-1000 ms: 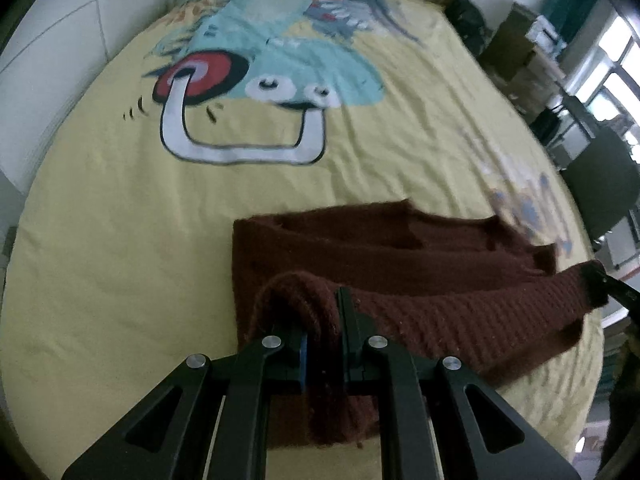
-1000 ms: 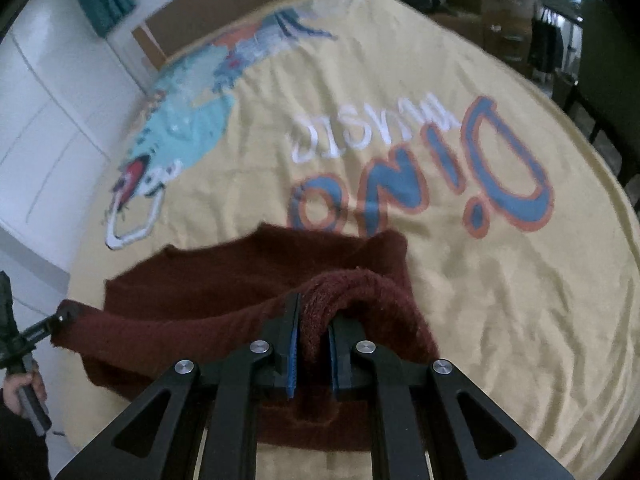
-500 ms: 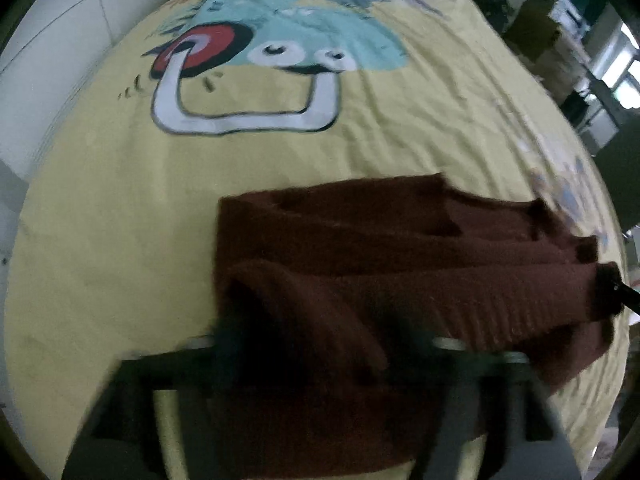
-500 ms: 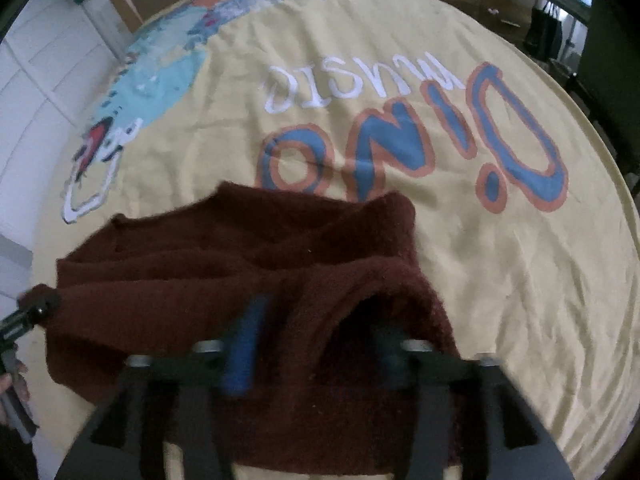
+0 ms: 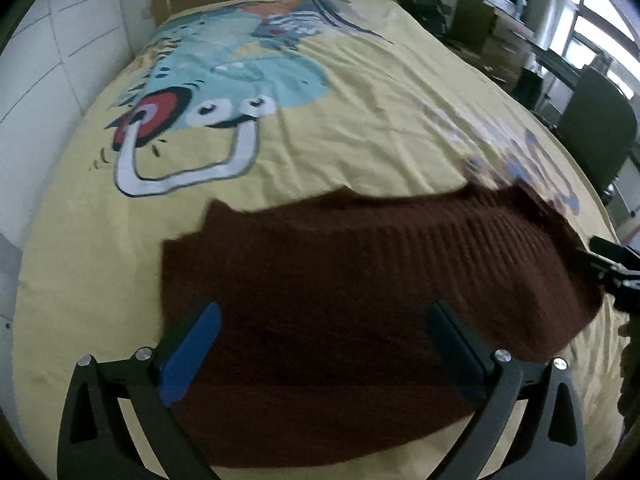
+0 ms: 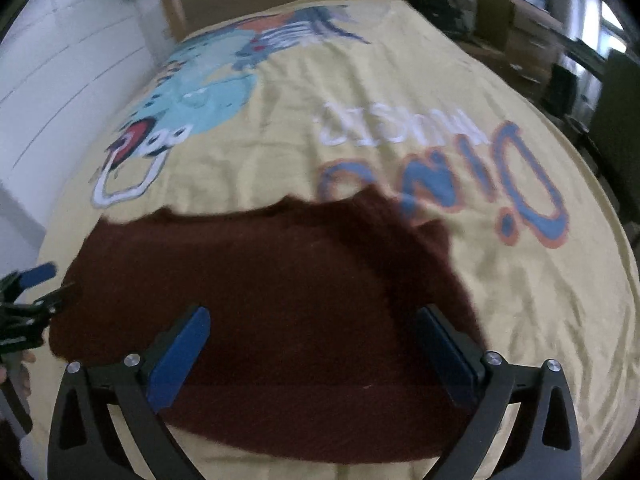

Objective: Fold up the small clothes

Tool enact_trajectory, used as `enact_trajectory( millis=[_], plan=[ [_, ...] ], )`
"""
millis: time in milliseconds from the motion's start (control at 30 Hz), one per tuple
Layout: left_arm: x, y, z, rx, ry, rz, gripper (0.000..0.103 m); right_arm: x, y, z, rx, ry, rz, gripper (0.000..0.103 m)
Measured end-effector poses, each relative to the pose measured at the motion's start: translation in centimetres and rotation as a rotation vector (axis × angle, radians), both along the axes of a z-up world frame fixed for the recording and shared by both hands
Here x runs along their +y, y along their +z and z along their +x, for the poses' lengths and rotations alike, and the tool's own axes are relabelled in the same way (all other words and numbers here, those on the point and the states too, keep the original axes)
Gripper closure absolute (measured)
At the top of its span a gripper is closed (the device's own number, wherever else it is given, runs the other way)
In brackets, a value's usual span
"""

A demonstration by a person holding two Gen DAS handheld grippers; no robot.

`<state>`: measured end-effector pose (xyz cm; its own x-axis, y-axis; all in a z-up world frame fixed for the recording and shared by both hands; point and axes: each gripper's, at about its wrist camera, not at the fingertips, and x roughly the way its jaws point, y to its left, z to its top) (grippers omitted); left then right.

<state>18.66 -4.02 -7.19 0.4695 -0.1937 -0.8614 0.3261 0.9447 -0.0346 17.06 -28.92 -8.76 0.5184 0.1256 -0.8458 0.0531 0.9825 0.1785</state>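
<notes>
I saw ribbed maroon knit sweater (image 5: 360,280) flat on wrinkled yellow bedsheet (image 5: 360,132), left gripper (image 5: 320,332) and right gripper (image 6: 316,332) jaws just opened, spread wide, nothing pinched

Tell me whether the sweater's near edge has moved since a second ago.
Yes. The sweater edge, earlier pinched and raised, now lies flat, spread toward the cartoon print on the bedspread.

Left gripper (image 5: 324,326) – two black fingers with triangular cut-outs in the arms, blue pads (image 5: 191,354) on the inner faces, round silver screws on top. Right gripper (image 6: 316,330) same build – black frame, blue pads (image 6: 178,350), silver screw heads. Both look matte, plastic-like; edges slightly blurred. No cables or sleeves visible.
</notes>
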Motion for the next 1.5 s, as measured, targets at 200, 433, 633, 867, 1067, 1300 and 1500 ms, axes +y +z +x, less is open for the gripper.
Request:
enact_trajectory(
  millis=[200,433,633,867,1067,1300,1500],
  plan=[
    [-1.7,-2.8,-1.9,0.006,-0.022,0.016,0.001,4.2,-1.8,-1.9,-0.035,0.075,-0.048,0.0],
    [-1.8,-6.8,-3.3,0.024,-0.017,0.117,0.001,6.5,-5.6,-3.2,0.012,0.133,-0.119,0.0],
    [1.9,-7.2,-3.3,0.009,0.03,0.113,0.001,3.5,-6.4,-3.8,0.017,0.092,-0.136,0.0],
    [4.2,-7.5,-3.5,0.02,0.023,0.079,0.001,-1.3,-6.7,-4.6,0.041,-0.002,-0.109,0.0],
    [4.0,-7.5,-3.6,0.011,0.047,0.079,0.001,-2.5,-7.2,-5.0,0.057,-0.013,-0.067,0.0],
    [4.1,-7.2,-3.3,0.03,0.031,0.073,0.001,-2.2,-7.2,-5.2,0.075,-0.026,-0.055,0.0],
    [5.3,-4.6,-3.4,0.075,0.031,-0.007,0.001,-1.3,-5.0,-6.1,0.08,-0.002,-0.073,0.0]
  ],
)
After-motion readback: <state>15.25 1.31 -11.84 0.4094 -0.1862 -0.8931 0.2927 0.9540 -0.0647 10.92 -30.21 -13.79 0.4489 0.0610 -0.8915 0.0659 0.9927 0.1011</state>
